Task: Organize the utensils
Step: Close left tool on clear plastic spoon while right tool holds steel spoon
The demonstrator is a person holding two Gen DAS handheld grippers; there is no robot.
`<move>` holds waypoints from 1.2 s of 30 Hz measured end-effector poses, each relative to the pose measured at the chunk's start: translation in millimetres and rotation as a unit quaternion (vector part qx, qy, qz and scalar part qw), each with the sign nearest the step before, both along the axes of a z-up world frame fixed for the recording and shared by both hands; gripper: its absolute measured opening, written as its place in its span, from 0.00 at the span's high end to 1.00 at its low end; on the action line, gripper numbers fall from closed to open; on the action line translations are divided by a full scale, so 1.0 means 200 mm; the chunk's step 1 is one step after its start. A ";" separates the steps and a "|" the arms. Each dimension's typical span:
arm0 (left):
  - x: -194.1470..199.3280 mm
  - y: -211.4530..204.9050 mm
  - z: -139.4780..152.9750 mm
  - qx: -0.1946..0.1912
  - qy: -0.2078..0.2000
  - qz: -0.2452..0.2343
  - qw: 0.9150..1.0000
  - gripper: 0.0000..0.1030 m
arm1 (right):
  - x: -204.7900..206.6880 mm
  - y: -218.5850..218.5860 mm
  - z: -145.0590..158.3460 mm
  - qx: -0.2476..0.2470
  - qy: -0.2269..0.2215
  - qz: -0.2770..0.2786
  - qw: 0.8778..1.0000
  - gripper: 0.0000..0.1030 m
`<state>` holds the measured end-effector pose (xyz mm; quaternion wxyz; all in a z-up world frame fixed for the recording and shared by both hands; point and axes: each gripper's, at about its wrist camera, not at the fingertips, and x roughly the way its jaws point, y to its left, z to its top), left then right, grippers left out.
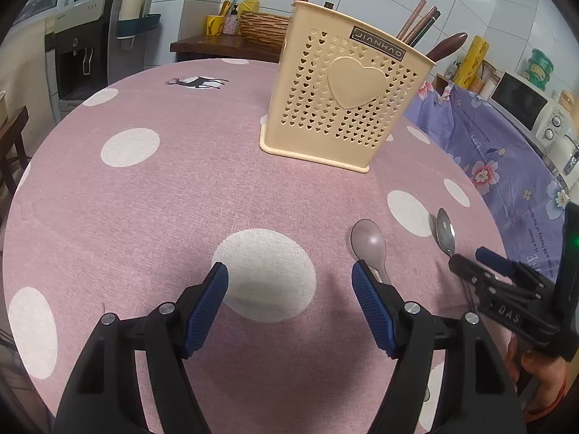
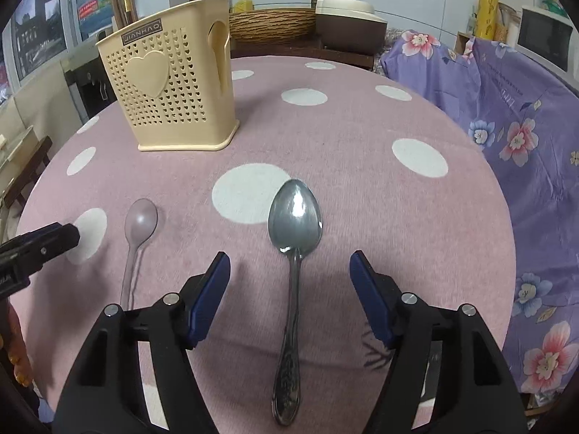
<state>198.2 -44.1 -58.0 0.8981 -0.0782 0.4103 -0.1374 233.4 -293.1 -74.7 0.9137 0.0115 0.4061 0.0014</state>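
A round table [image 2: 362, 152] under a pink cloth with white dots fills both views. A purple floral cloth [image 2: 524, 144] covers something just beyond its right edge.

On the far part of the table stands a cream plastic utensil holder [image 1: 340, 105], upright, its walls pierced with small heart-shaped holes and fronted by one large raised heart under a "JIANHAO" label. Wooden chopsticks [image 1: 416, 23] and a brown wooden spoon [image 1: 447, 46] stick up out of its top.

The left hand-held gripper [image 1: 289, 282] hovers over the near part of the table, its blue-padded fingers spread wide with nothing between them; a white dot of the cloth lies under the gap. The right hand-held gripper [image 2: 289, 271] is likewise spread apart and grips nothing. In the left wrist view it shows at the right edge, low over the table.

A metal spoon [image 2: 294, 253] lies flat on the cloth, bowl up and pointing toward the holder, its patterned handle running back toward the camera in the gap between the right gripper's fingers, touching neither. It is well apart from the holder.

A translucent plastic spoon [image 2: 139, 224] lies to the left of the metal one, roughly parallel and a little apart from it. In the left wrist view its handle passes behind the left gripper's right finger [image 1: 372, 307]; contact cannot be told.
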 end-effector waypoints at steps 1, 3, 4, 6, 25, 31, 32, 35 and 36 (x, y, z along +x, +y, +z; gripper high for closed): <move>0.00 0.00 0.00 0.000 0.001 0.001 1.000 0.32 | 0.02 0.00 0.00 0.000 0.003 0.001 1.000 0.33; 0.00 0.01 0.00 -0.002 0.003 0.002 1.000 0.32 | 0.07 0.01 -0.02 -0.006 0.021 0.012 1.000 0.34; 0.00 0.01 -0.01 -0.002 0.003 0.003 1.000 0.32 | 0.09 0.02 -0.03 -0.013 0.028 0.015 0.999 0.35; 0.00 0.00 -0.01 -0.001 0.004 0.003 1.000 0.32 | 0.12 0.02 -0.04 -0.016 0.036 0.012 0.999 0.37; 0.05 -0.24 -0.03 0.007 0.029 -0.039 0.999 0.32 | 0.23 -0.02 -0.04 -0.003 0.034 -0.004 0.999 0.63; 0.05 -0.41 -0.04 0.065 0.014 -0.044 0.997 0.35 | 0.22 -0.02 -0.04 -0.001 0.032 -0.008 0.999 0.63; 0.05 -0.42 -0.04 0.067 0.015 -0.043 0.997 0.42 | 0.22 -0.03 -0.04 -0.001 0.032 -0.008 0.999 0.63; 0.07 -0.46 -0.05 0.096 0.001 -0.037 0.995 0.54 | 0.22 -0.03 -0.04 0.000 0.032 -0.008 0.999 0.63; 0.08 -0.46 -0.05 0.101 -0.001 -0.035 0.994 0.56 | 0.22 -0.03 -0.04 -0.001 0.032 -0.008 0.999 0.63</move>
